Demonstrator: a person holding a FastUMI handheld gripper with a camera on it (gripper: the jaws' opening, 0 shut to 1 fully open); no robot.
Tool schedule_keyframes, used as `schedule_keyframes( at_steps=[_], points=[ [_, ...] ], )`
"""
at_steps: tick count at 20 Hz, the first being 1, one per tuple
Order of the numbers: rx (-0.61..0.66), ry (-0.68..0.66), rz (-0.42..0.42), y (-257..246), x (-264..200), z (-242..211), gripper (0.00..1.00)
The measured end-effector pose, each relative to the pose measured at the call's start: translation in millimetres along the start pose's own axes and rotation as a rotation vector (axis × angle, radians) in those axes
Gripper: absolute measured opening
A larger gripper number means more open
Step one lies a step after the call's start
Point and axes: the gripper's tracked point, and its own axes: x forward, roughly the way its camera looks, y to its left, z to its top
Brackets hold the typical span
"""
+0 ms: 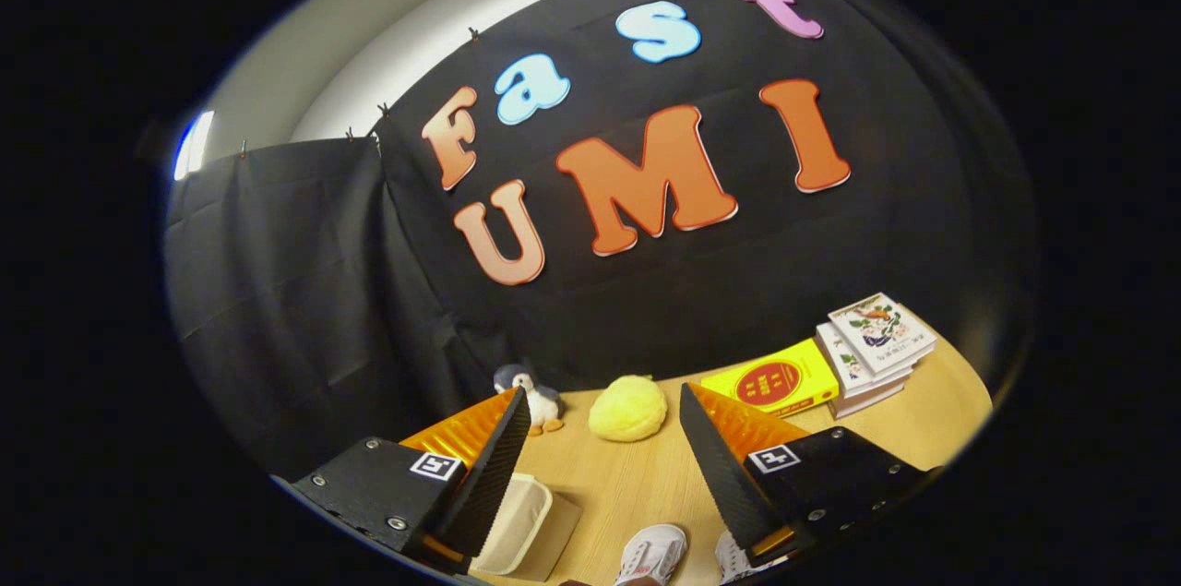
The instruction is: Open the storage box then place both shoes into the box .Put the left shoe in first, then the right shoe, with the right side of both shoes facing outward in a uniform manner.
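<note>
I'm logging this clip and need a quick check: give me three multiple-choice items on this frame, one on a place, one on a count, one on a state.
1. Where is the yellow plush ball?
A. On the wooden table, beyond the fingertips
B. Inside the storage box
C. On top of the book stack

2. How many white shoes are in view near the fingers?
A. None
B. Two
C. Four

3. How do the fingers of the hand-held gripper stand?
A. Shut on a shoe
B. Shut on the penguin
C. Open, holding nothing

Answers:
1 A: the ball rests on the table between the toy penguin and the yellow book.
2 B: one white shoe lies between the fingers, a second shoe peeks beside one finger.
3 C: the fingers are spread wide with bare table between them.
</note>
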Motion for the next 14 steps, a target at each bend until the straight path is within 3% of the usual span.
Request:
schedule_keyframes(
  at_steps=[9,14],
  points=[
    [0.028,0.407,0.16,39.7,20.1,-148.0,0.97],
    [0.134,0.551,0.271,67.5,28.3,-201.4,0.97]
  ],
)
